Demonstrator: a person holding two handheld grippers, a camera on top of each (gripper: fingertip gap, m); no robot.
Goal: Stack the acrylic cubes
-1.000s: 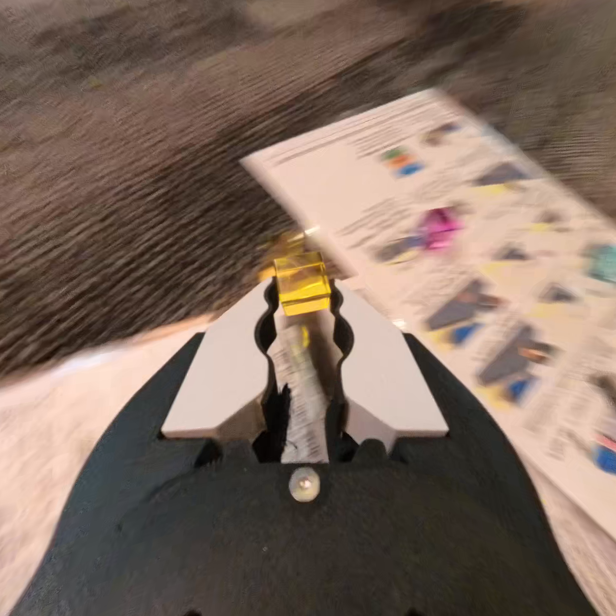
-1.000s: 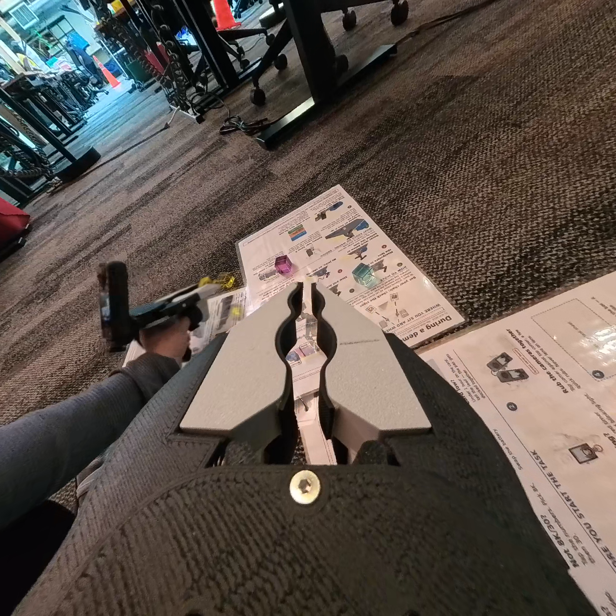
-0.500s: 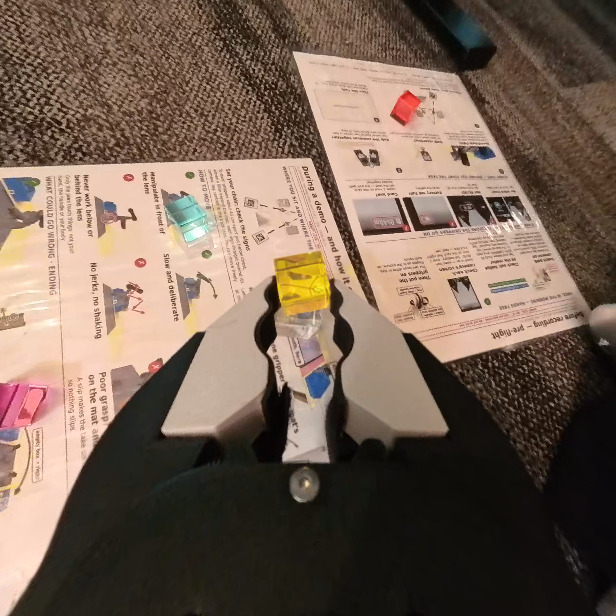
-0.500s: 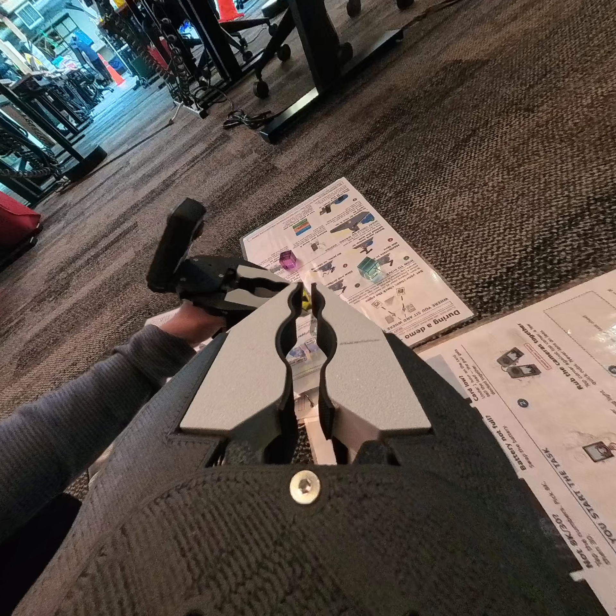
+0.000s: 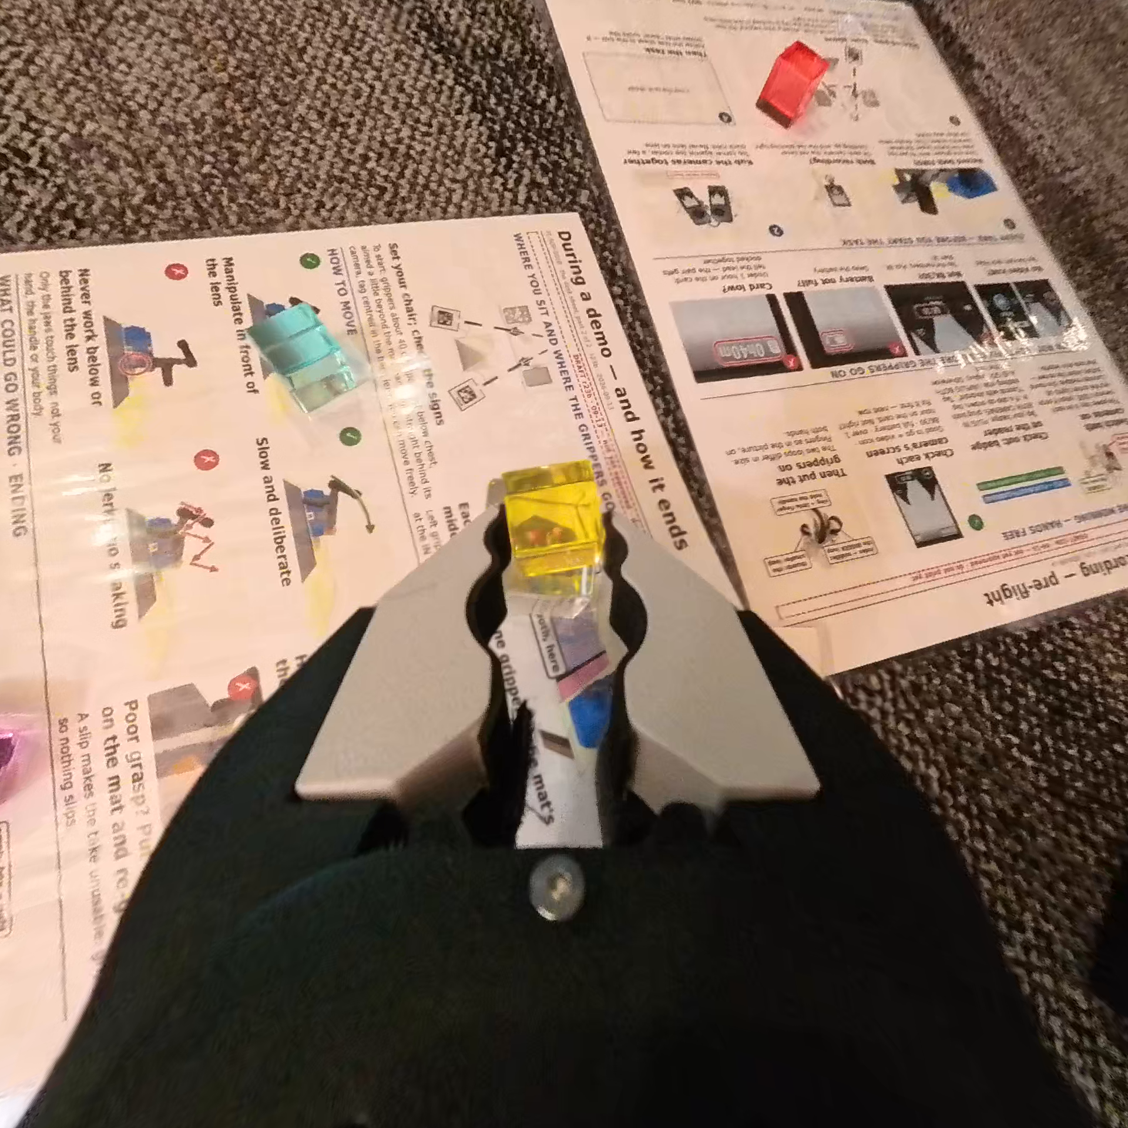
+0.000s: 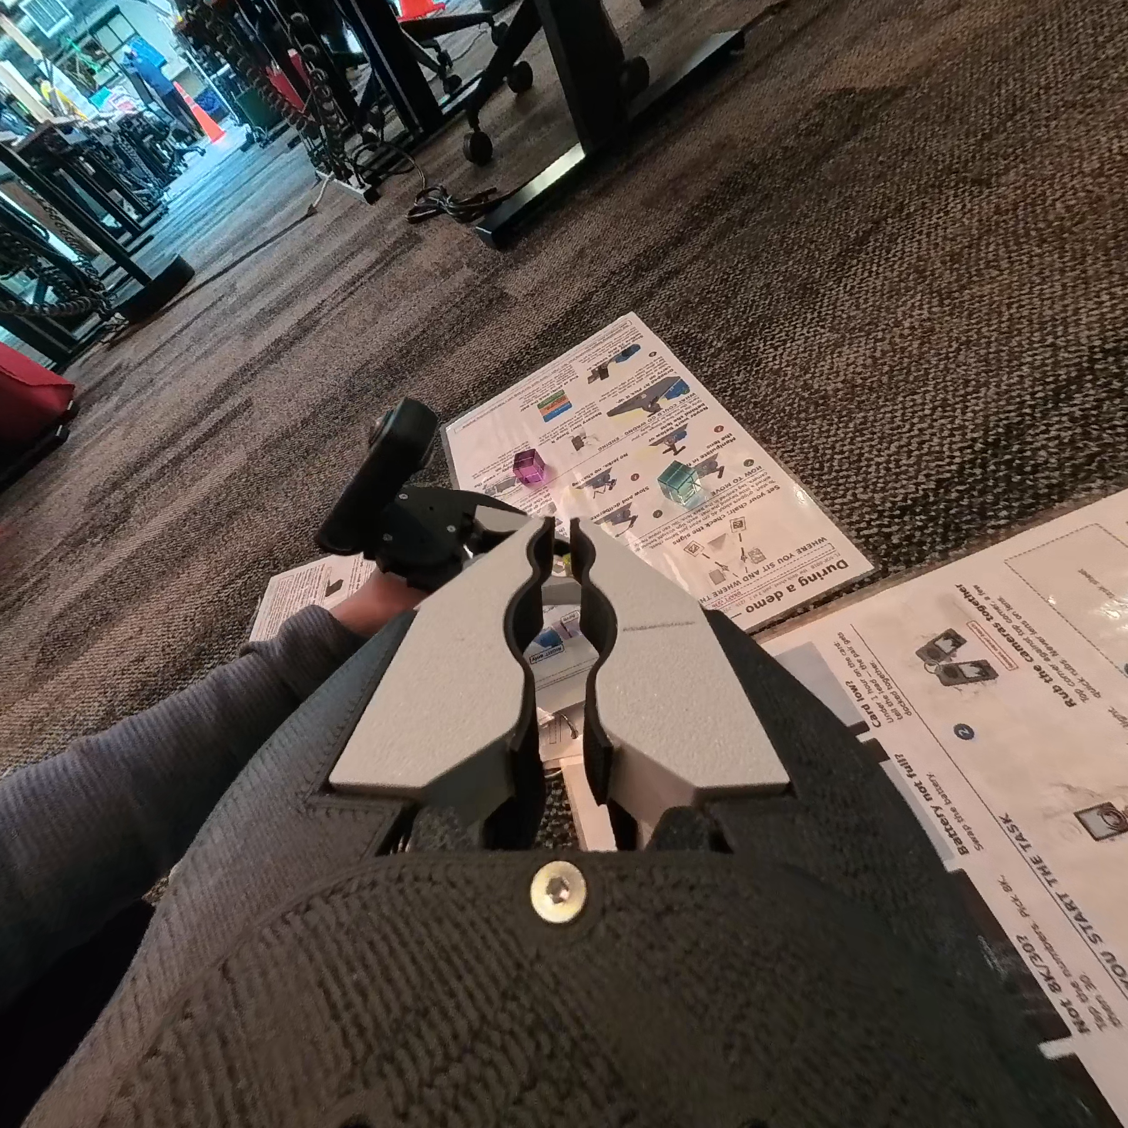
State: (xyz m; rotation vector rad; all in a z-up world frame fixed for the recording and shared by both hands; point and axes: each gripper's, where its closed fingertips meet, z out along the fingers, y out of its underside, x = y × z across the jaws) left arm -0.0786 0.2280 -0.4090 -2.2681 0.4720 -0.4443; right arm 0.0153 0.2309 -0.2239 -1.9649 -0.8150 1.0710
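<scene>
Left hand-held gripper [image 5: 554, 525] clamped on yellow cube [image 5: 552, 525] at its fingertips, right hand-held gripper [image 6: 563, 530] nearly closed, empty

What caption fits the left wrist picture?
Left gripper pinching a clear yellow cube above printed sheets on carpet.

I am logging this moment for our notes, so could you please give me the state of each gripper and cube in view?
left gripper: shut on the yellow cube, held above the sheets.
yellow cube: gripped at the fingertips, off the sheet.
right gripper: shut, nothing between its fingertips.
teal cube: resting loose on a printed sheet.
red cube: resting loose on the far sheet.
purple cube: resting loose on the sheet.
</scene>
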